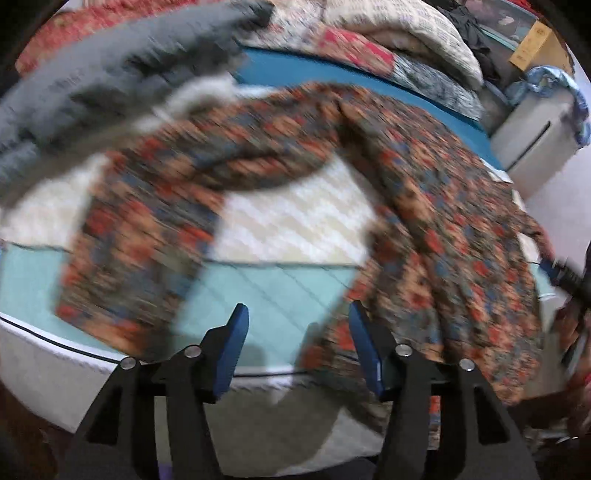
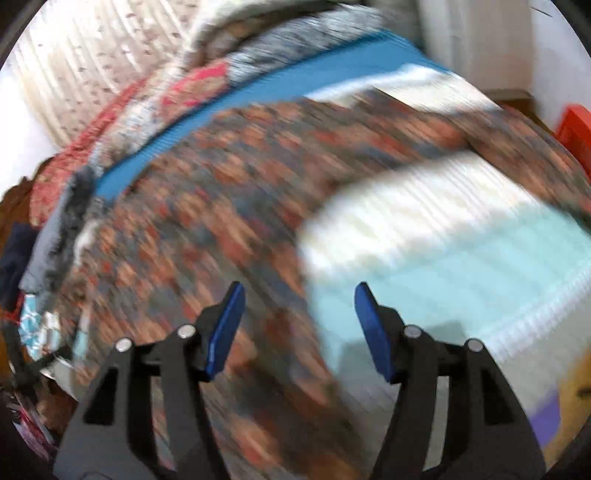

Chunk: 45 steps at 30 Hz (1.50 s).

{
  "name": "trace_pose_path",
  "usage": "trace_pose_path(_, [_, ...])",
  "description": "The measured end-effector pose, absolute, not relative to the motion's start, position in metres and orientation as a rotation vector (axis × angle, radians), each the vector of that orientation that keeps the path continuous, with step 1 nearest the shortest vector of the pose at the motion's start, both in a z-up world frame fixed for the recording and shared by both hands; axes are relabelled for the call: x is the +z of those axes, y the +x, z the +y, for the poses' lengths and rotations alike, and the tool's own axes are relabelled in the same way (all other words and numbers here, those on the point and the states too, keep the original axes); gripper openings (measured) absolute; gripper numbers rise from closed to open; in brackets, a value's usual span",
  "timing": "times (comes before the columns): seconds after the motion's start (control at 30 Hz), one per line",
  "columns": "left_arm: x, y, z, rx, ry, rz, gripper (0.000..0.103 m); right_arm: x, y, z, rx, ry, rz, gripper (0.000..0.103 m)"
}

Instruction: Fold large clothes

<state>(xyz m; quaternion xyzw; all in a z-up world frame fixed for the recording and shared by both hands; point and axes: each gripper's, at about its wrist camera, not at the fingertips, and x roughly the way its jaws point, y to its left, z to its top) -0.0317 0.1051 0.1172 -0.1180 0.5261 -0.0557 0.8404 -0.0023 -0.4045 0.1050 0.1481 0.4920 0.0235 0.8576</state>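
Note:
A large garment with an orange, red and blue pattern (image 1: 436, 229) lies spread on the bed, one part hanging over the near edge. It also fills the left of the right wrist view (image 2: 207, 229). My left gripper (image 1: 297, 332) is open and empty above the bed's near edge, between two parts of the garment. My right gripper (image 2: 299, 317) is open and empty above the garment's edge. The other gripper shows at the far right of the left wrist view (image 1: 565, 280). Both views are blurred by motion.
The bed has a white and pale-blue cover (image 1: 280, 284) and a blue sheet (image 1: 295, 70). A grey garment (image 1: 92, 81) lies at the back left. Folded quilts (image 1: 388, 33) are piled at the back. A white cabinet (image 1: 535, 136) stands at the right.

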Motion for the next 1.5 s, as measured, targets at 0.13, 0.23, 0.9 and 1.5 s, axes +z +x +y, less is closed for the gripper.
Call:
trace_pose_path(0.13, [0.089,-0.024,0.091,-0.135,-0.287,1.183,0.000,0.080,-0.051,-0.425,0.009,0.348,1.097,0.060])
trace_pose_path(0.23, [0.078,-0.028,0.077,-0.141,-0.286,1.225,0.000,0.079,-0.074,-0.420,0.026,0.327,1.082,0.067])
trace_pose_path(0.9, [0.187,-0.188,0.089,-0.039,-0.225,0.938,0.015,0.156,-0.125,-0.356,0.053,-0.066,0.963,0.008])
trace_pose_path(1.5, [0.151,-0.171,0.135,0.053,-0.154,1.208,0.015,0.130,-0.106,-0.443,-0.119,0.245,0.978,0.054])
